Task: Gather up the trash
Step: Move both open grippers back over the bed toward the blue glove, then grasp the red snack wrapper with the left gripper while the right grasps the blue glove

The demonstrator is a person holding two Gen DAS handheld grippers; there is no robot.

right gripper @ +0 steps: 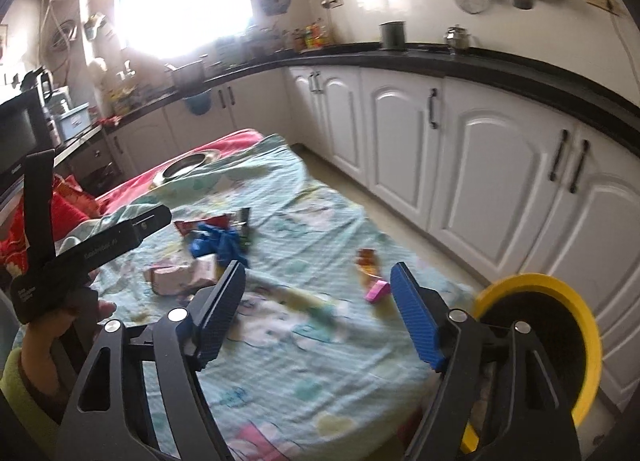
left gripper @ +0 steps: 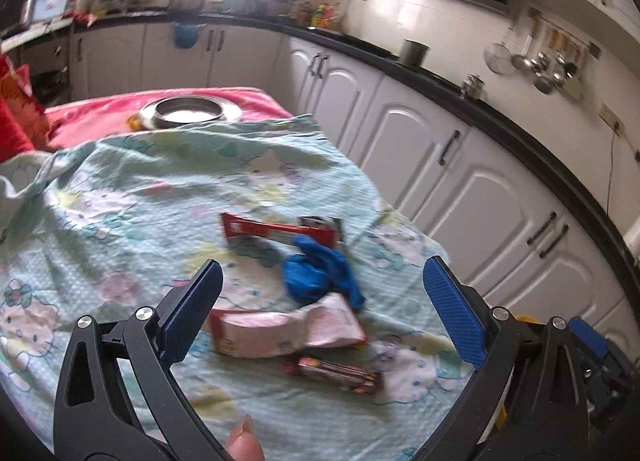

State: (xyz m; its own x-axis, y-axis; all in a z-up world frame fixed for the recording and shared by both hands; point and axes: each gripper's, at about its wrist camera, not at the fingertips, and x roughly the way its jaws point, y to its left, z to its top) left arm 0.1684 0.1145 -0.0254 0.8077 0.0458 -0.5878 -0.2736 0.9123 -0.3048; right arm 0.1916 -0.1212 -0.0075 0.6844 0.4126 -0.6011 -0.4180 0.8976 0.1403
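Trash lies in a small heap on the green cartoon-cat cloth (left gripper: 120,197) that covers my table. In my left view my left gripper (left gripper: 322,303) has its blue pads spread wide with nothing pinched. Between them, in the middle of the frame, sit a blue crumpled bag (left gripper: 316,275), a pink and white wrapper (left gripper: 288,331) below it, a long red wrapper (left gripper: 280,231) above it, and a dark candy bar wrapper (left gripper: 334,373) lowest of all. A metal bowl (left gripper: 188,111) rests far back on a pink cloth.

My right view shows things the left one misses: a small pink piece (right gripper: 378,291) and an orange wrapper (right gripper: 367,261) lying apart from the heap, just up from between the pads of my right gripper (right gripper: 318,291). Those pads are spread too and grip nothing. A yellow-rimmed bin (right gripper: 560,341) sits at the lower right. My left hand (right gripper: 52,325) shows at the left edge.

Writing on the wrappers is too blurry for me to read.
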